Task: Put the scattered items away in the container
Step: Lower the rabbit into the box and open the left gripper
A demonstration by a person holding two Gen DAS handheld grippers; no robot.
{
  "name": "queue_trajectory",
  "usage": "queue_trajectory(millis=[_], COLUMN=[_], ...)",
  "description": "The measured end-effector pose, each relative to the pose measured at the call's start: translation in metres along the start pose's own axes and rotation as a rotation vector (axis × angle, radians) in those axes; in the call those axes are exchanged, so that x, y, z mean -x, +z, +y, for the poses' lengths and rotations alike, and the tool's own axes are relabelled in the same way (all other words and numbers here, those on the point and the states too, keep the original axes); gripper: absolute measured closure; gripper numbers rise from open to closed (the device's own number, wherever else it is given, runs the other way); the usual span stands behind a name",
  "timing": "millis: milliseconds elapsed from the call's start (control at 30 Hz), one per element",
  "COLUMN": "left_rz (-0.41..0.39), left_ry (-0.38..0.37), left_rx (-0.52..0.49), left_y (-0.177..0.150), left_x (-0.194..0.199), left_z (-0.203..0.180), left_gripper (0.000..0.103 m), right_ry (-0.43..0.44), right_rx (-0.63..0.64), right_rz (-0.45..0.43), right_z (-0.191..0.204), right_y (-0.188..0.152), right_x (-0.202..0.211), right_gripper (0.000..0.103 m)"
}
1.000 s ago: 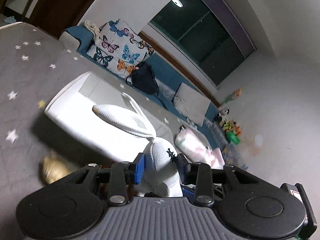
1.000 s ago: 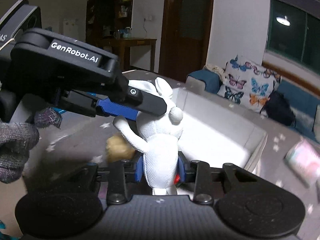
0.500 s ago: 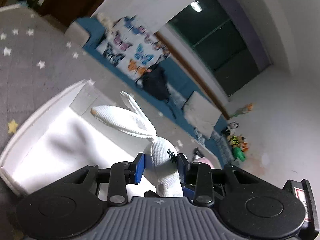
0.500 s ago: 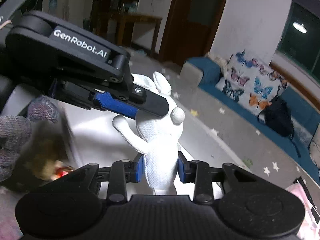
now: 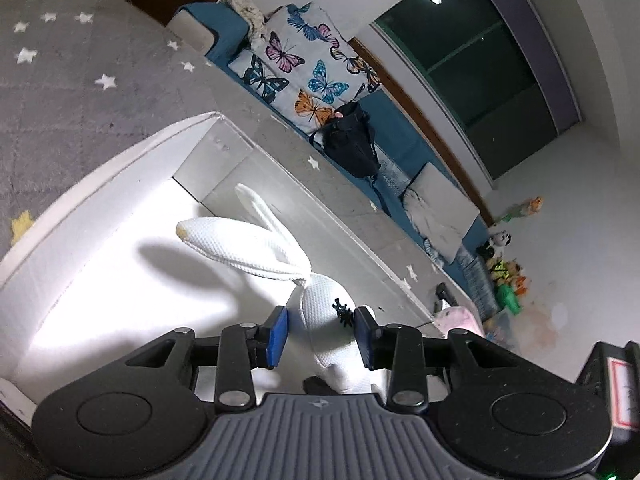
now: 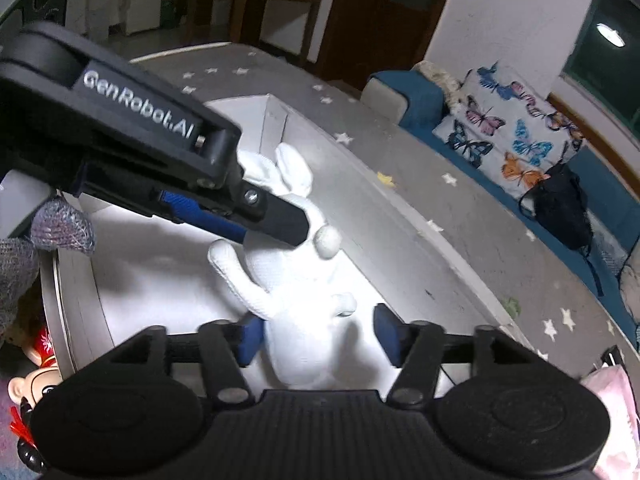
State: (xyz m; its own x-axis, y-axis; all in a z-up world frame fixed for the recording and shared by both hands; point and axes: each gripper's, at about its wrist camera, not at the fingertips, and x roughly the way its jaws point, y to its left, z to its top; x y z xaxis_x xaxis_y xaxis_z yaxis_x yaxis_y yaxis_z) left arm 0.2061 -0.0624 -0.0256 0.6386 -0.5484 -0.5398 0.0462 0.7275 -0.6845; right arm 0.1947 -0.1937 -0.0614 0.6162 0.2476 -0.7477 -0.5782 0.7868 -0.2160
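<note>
A white plush rabbit is down inside the white box, over its bright floor. In the left wrist view my left gripper has its jaws opening around the rabbit's head. One blue pad touches the head and a gap shows at the other. From the right wrist view, a left finger lies across the head. My right gripper has its jaws opening wide around the rabbit's body, with a clear gap on the right side.
The box sits on a grey star-patterned mat. A cartoon doll lies outside the box's left wall, and a pink item on the mat at the right. A gloved hand holds the left gripper. Beyond are a butterfly cushion and a black bag.
Both grippers carried the rabbit over the box and lowered it inside. The right jaws, shut on the body before, have spread wide. A gap has appeared beside the head in the left jaws.
</note>
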Motion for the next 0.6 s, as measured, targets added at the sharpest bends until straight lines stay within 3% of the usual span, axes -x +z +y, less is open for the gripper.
queue_trajectory(millis=[100,233,400,600], left_rz=[-0.001,-0.015,-0.037,-0.039], left_ry=[0.009,0.024,0.036,0.037], left_rx=[-0.014,-0.062,-0.126,-0.143], left_y=[-0.003,-0.006,-0.011,-0.016], left_x=[0.004,0.012,0.025,0.038], left_z=[-0.004,-0.014,-0.027,-0.033], left_gripper=[0.065,0.065,0.065,0.065], right_ry=[-0.001,-0.025,-0.041,-0.074], right_rx=[-0.043,-0.065,-0.134,-0.187], right_rz=[-0.028,-0.057,-0.124,-0.216], right_z=[-0.005,-0.009,-0.006,0.001], right_y=[-0.003,-0.009,-0.02,-0.034], right_x=[0.011,0.026,0.051,0.081], right_gripper=[0.02,0.016,0.002,0.0])
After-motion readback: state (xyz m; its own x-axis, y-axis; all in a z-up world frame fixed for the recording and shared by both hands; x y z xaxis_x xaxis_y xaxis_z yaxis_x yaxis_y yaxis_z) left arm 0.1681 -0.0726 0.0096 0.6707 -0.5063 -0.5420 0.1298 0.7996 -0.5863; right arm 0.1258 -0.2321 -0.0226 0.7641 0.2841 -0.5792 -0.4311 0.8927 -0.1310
